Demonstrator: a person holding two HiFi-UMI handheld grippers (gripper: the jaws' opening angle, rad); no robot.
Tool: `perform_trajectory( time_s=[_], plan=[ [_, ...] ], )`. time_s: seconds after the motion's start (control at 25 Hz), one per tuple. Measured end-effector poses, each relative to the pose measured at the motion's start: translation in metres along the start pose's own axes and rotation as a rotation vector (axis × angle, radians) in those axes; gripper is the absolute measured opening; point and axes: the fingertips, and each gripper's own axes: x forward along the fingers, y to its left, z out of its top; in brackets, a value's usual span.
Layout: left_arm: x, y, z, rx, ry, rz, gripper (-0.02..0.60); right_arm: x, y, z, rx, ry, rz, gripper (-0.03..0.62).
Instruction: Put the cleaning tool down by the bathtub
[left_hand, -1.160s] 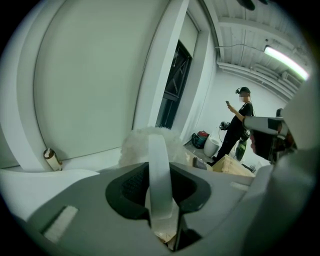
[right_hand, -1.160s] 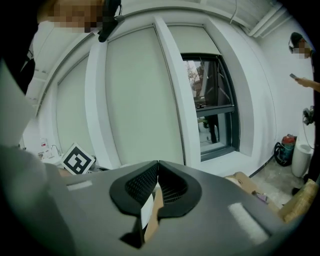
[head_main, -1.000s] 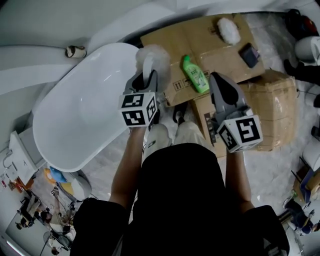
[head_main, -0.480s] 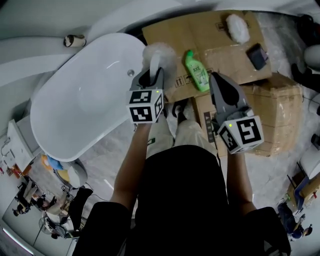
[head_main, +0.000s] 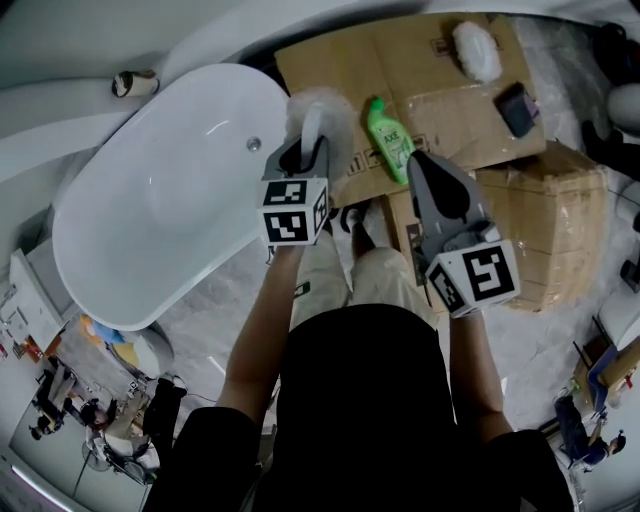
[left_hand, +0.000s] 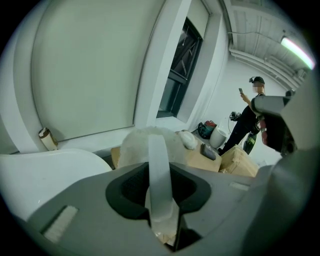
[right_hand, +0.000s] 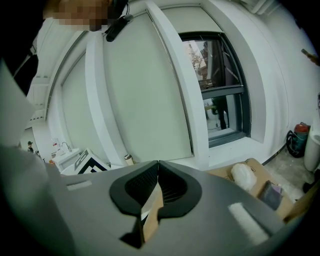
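While the left gripper (head_main: 304, 152) is clamped on the flat white handle of the cleaning tool (head_main: 320, 108), the fluffy head stands up past the jaws, above the line where the bathtub (head_main: 150, 200) rim meets the cardboard sheet (head_main: 420, 60). The carry appears nearly done and the set-down not yet made. The next move, in my judgement, is to lower the head onto the cardboard just ahead of the jaws, then part them so the handle slips free. The right gripper (head_main: 432, 172) is closed on nothing and hangs to the right of the left one. A green bottle (head_main: 390, 140) lies just right of the fluffy head (the likeliest thing to be knocked). A second white fluffy pad (head_main: 477, 50) and a dark flat item (head_main: 517, 110) lie farther right and ahead, and a wrapped brown parcel (head_main: 545, 230) lies beyond the right gripper.
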Motion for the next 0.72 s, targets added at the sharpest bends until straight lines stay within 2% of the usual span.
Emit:
perform_trajectory(
  time_s=[0.72],
  plan=[
    [0.101, 0.015, -0.023, 0.026, 0.106, -0.007, 0.086, 0.027, -0.03, -0.034, 0.065, 0.055, -0.107, 0.009]
  ],
)
